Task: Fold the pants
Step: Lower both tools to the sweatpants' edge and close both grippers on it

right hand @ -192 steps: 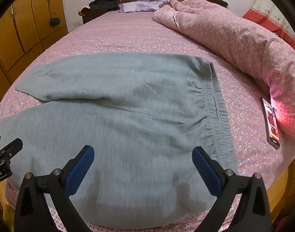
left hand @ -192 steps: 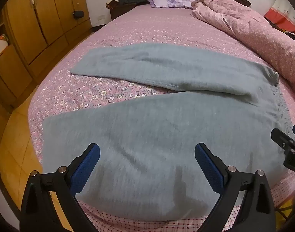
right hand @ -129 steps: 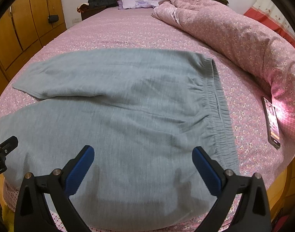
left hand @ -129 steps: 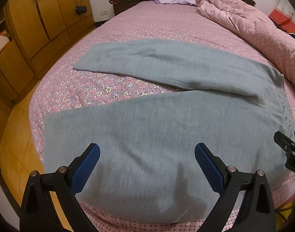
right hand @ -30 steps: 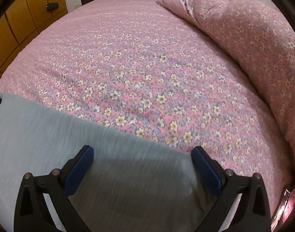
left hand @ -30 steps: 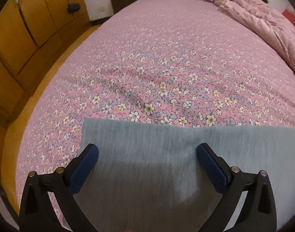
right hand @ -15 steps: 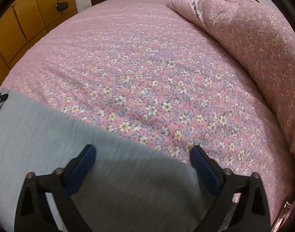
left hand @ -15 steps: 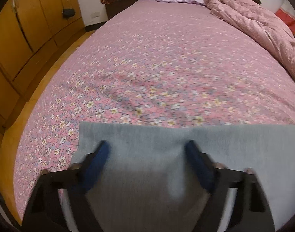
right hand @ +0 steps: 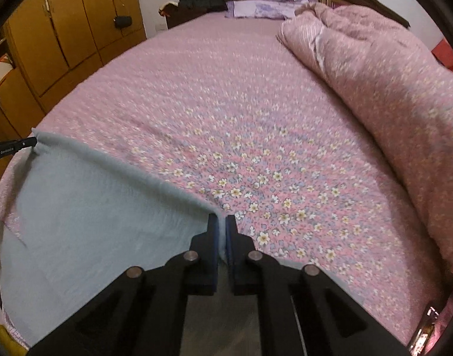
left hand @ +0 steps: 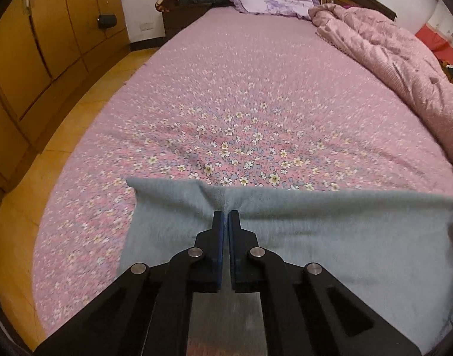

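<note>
Grey pants (left hand: 330, 231) lie on the pink flowered bed sheet (left hand: 241, 89), near its front edge. My left gripper (left hand: 225, 216) has its jaws closing tight on the pants' far edge near the left corner; the blue pads press the cloth, which puckers into a small ridge. In the right wrist view the pants (right hand: 93, 207) stretch off to the left. My right gripper (right hand: 222, 219) is likewise closing, pinching the far edge at the right end. That edge runs taut and raised up to the left gripper's tip (right hand: 15, 146).
A rumpled pink quilt (right hand: 389, 83) lies along the bed's right side. Pillows (left hand: 270, 3) and a dark headboard are at the far end. Wooden wardrobes (left hand: 33, 44) stand left, across a strip of floor. A phone (right hand: 425, 329) lies at the bed's near right corner.
Both grippers went from wide open over the pants' far edge to shut on it. They rose a little, and the edge now lifts and bunches at the pads.
</note>
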`<move>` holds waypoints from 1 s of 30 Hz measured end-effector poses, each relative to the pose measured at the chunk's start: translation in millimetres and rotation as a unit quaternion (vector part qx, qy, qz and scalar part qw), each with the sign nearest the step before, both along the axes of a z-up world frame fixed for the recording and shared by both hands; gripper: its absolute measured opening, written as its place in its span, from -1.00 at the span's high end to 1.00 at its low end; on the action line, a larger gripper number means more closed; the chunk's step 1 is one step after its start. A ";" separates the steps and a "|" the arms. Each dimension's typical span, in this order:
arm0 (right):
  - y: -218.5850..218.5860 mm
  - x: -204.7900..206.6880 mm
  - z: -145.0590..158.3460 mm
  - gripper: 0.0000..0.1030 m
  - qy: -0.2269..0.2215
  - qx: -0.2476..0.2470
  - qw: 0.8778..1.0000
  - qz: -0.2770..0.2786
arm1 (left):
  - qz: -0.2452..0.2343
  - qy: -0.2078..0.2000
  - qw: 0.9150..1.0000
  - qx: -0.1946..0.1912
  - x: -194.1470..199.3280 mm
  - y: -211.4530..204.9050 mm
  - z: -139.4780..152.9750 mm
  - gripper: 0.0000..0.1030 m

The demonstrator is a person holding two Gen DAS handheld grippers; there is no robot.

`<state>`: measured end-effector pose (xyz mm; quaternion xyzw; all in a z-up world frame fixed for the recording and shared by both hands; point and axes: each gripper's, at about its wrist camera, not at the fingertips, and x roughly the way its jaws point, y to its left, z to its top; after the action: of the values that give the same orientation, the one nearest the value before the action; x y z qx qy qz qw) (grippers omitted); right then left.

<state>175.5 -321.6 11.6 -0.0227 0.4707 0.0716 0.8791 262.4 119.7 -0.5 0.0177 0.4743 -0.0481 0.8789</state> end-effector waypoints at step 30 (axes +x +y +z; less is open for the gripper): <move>25.9 -134.4 64.2 0.92 -0.082 0.017 0.996 0.012 | 0.015 -0.080 0.996 -0.023 -130.2 16.6 67.6 1.00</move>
<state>41.1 -295.7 75.8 -0.0193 0.3955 0.0884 0.9140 132.2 136.3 67.1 -0.0055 0.4018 -0.0440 0.9147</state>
